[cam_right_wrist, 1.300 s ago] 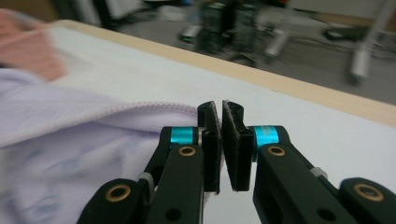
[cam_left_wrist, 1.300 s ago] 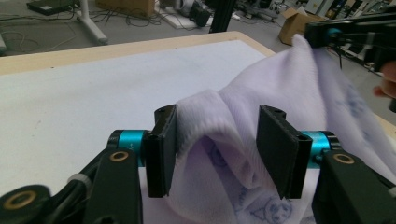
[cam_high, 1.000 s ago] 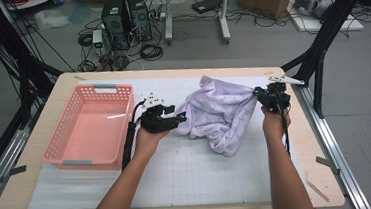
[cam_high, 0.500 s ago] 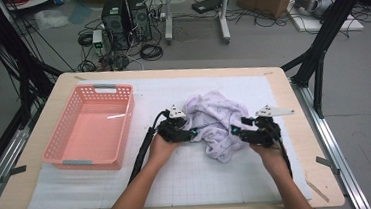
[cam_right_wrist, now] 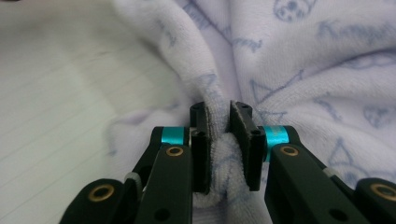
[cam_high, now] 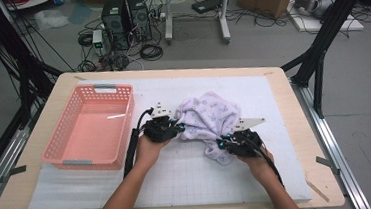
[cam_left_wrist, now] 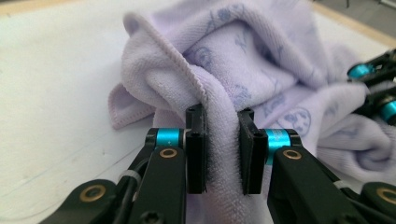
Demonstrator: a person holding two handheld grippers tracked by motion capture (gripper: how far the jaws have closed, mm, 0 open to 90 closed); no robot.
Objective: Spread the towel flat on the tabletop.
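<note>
My left gripper point(cam_left_wrist: 222, 154) and right gripper point(cam_right_wrist: 219, 149) have just been closing, each now pinching a thick fold of the fluffy lilac printed towel point(cam_high: 209, 118), bunched right of the latticed pink plastic basket point(cam_high: 89, 133).

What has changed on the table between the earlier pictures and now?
The right gripper came down toward the person and inward; the towel, spread a second ago, is bunched. Both grippers' jaws have just been closing; the left gripper also pinches a fold. The pink basket stayed.

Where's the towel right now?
In the high view the towel lies bunched mid-table on the white mat, right of the pink basket, between both tools.
</note>
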